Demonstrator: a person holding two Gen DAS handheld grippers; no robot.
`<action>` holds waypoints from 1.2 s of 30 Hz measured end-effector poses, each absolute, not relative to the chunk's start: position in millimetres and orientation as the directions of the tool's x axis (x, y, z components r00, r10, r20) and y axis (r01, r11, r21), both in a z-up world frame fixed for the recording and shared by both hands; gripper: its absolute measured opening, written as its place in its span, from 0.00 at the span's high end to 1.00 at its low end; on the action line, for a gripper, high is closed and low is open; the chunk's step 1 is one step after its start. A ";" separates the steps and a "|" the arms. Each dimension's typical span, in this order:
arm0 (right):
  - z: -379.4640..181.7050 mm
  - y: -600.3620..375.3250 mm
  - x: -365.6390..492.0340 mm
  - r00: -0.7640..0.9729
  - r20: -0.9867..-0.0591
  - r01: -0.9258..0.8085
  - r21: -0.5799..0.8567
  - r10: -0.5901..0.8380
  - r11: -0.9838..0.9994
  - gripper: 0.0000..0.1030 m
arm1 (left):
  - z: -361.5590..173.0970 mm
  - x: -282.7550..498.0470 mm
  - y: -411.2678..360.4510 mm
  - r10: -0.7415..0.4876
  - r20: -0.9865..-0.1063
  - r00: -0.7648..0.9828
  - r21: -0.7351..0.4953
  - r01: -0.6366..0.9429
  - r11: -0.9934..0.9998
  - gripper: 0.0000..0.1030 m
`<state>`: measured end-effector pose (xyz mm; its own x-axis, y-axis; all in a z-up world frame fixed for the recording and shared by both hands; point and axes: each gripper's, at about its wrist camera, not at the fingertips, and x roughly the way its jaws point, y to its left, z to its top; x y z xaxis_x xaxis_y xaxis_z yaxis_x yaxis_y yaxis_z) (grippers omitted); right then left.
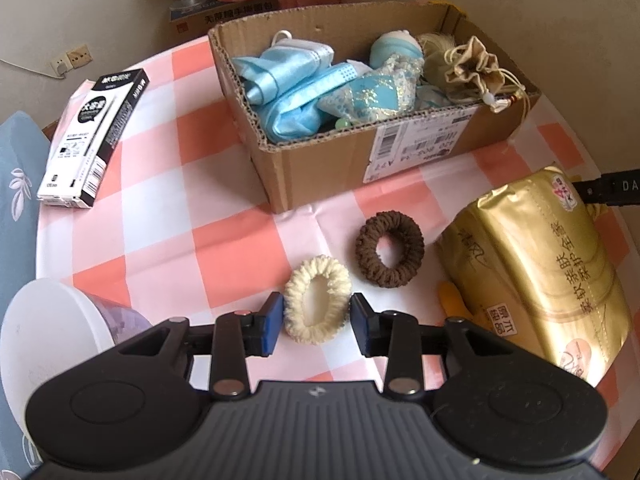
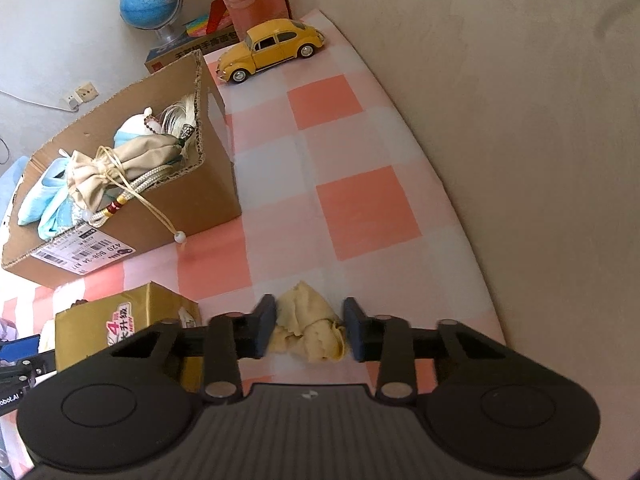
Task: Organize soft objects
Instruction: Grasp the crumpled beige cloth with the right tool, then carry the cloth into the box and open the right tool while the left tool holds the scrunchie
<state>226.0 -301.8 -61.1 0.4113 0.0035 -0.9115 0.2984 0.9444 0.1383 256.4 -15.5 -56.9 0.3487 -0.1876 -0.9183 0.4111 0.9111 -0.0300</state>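
A cardboard box [image 1: 320, 160] at the back holds blue cloths, a beige drawstring pouch [image 1: 472, 68] and other soft items; it also shows in the right wrist view [image 2: 216, 196]. My left gripper [image 1: 316, 322] is open, its pads on either side of a cream scrunchie [image 1: 316, 300] lying on the checked tablecloth. A brown scrunchie [image 1: 390, 248] lies just beyond it. My right gripper [image 2: 309, 328] is open around a crumpled yellow cloth [image 2: 310, 326] on the table.
A gold tissue pack [image 1: 540, 272] lies right of the scrunchies and also shows in the right wrist view [image 2: 120, 324]. A black-and-white carton [image 1: 92, 136] lies at left, a white bowl [image 1: 52, 328] near left. A yellow toy car [image 2: 272, 50] and a globe [image 2: 150, 4] stand at the back.
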 end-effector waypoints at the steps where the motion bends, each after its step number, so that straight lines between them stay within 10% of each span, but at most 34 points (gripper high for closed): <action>1: -60.8 -301.6 225.3 0.413 -0.911 0.293 0.136 0.004 0.946 0.65 | -57.7 256.4 -15.4 -0.187 -0.919 0.346 -0.031 0.410 0.911 0.66; 36: 49.2 -259.6 212.2 0.621 -0.783 0.084 0.119 0.042 0.989 0.69 | 22.2 157.6 3.2 -0.354 -0.830 0.430 -0.058 0.566 0.823 0.69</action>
